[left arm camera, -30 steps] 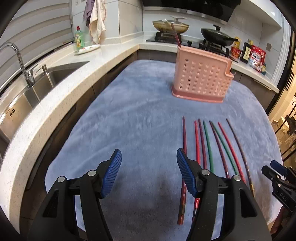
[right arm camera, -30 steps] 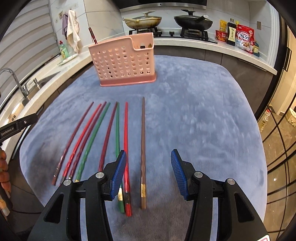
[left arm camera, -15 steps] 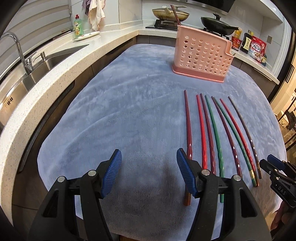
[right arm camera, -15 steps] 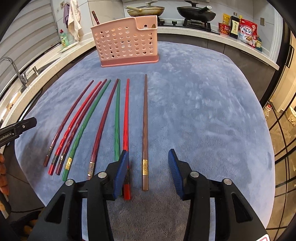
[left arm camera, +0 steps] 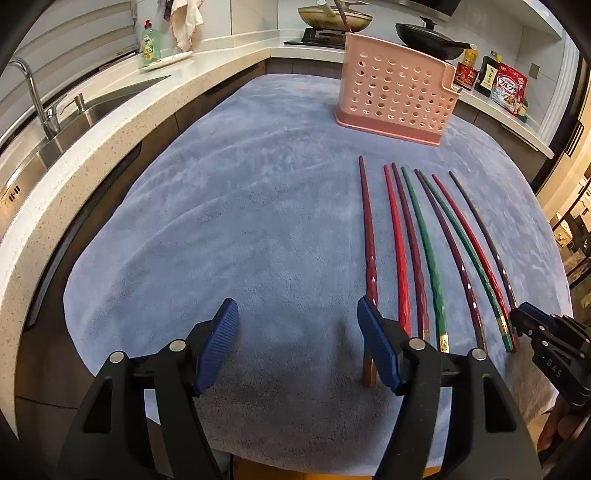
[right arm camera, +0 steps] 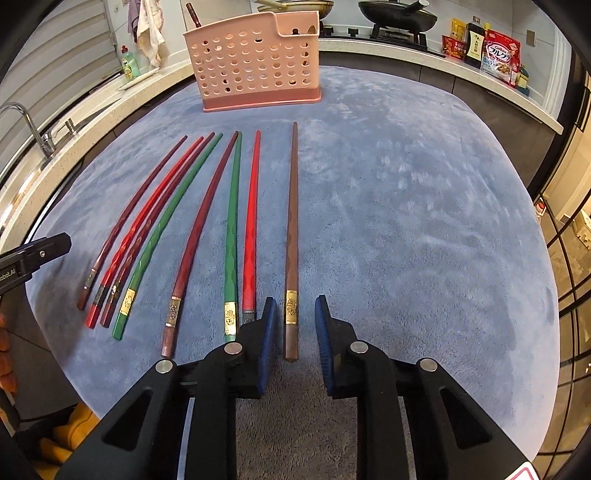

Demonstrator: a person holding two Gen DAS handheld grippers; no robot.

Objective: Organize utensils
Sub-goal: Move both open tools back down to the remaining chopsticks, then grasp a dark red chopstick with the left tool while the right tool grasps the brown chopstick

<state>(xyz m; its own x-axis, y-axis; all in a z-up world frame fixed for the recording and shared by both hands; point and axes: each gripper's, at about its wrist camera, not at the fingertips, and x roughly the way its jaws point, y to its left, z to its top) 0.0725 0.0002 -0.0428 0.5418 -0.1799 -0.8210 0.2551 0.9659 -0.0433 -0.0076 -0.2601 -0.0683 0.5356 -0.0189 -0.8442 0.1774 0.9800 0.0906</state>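
Pink perforated utensil holder (right arm camera: 255, 61): one dark chopstick (right arm camera: 193, 14) inside, perhaps more | right gripper (right arm camera: 292, 317) fingers closing around brown chopstick (right arm camera: 291, 236), untouched | left gripper (left arm camera: 295, 332) opening, empty

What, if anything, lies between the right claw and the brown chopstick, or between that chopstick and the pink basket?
Nothing visible. The right claw already straddles the brown chopstick, its jaws closing but not yet touching it. Between the chopstick and the pink basket there is only bare blue mat; the other chopsticks lie off to its left.
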